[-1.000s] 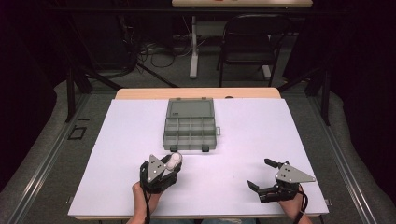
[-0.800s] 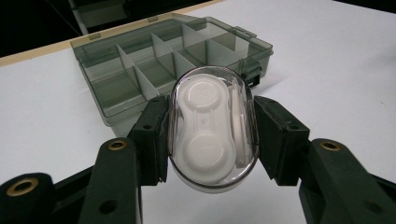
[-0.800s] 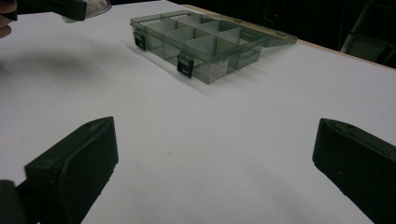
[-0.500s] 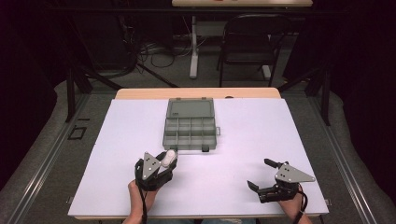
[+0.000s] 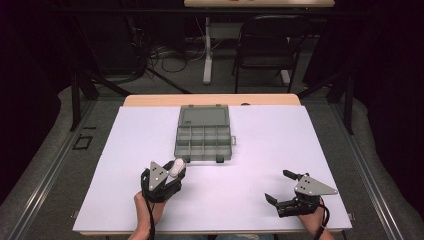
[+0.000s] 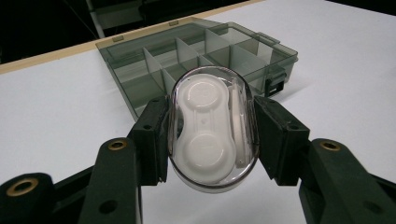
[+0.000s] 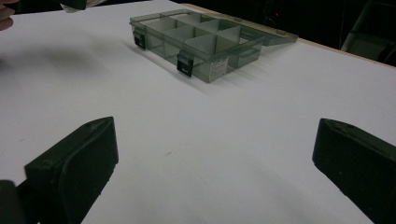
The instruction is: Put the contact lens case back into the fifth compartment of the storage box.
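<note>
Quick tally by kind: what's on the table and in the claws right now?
Compartment box, open: 1
Clear oval case with a white insert, held in the left claw: 1
Claws, left plus right claw: 2
Total: 4

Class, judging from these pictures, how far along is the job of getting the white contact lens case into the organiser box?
Done: the organiser box lies open on the table, and the left gripper is shut on the contact lens case, lifted just short of the box. In hand: carrying it to the compartments. Left: lowering it into a compartment and releasing; none holds anything visible. The right gripper rests open, apart.
</note>
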Demonstrator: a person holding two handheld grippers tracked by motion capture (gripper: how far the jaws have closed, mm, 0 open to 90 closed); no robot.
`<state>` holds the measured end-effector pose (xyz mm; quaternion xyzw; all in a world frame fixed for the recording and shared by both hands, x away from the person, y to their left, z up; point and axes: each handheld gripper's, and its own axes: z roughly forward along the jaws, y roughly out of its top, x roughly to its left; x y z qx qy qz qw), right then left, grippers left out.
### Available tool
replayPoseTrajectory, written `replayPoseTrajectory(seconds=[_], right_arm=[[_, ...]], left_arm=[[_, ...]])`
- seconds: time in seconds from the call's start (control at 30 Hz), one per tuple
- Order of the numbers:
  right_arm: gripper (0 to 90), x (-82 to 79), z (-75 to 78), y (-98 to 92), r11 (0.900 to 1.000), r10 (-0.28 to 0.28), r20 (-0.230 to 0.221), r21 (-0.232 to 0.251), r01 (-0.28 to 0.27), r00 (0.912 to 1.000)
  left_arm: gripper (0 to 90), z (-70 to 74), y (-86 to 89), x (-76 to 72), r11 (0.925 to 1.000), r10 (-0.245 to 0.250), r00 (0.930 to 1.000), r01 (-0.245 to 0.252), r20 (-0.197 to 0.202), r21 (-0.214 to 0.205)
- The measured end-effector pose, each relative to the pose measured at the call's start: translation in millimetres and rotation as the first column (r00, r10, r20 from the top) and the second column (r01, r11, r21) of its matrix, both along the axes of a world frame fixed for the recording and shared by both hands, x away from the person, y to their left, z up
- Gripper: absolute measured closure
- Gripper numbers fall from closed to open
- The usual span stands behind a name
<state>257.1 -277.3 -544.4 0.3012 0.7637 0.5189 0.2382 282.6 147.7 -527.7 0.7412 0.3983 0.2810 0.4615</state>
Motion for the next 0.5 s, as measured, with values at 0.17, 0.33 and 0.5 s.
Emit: replayPoseTrajectory(seconds=[0.17, 0.33, 0.5], right_arm=[[0.0, 0.1, -0.2, 0.2, 1.0, 0.0, -0.002, 0.0, 0.0, 1.0], [0.0, 0.2, -0.3, 0.2, 1.0, -0.001, -0.002, 0.0, 0.001, 1.0], [0.0, -0.1, 0.0, 0.0, 1.0, -0.003, -0.002, -0.001, 0.003, 1.0]], left_arm=[[49.1, 0.8, 2.2, 1.6, 1.0, 0.007, 1.0, -0.007, 0.002, 0.002], [49.1, 2.7, 3.3, 3.6, 0.9999, 0.013, 0.9998, -0.013, 0.011, 0.003], [49.1, 3.8, 4.5, 5.2, 0.9998, 0.022, 0.9996, -0.022, 0.02, 0.001]])
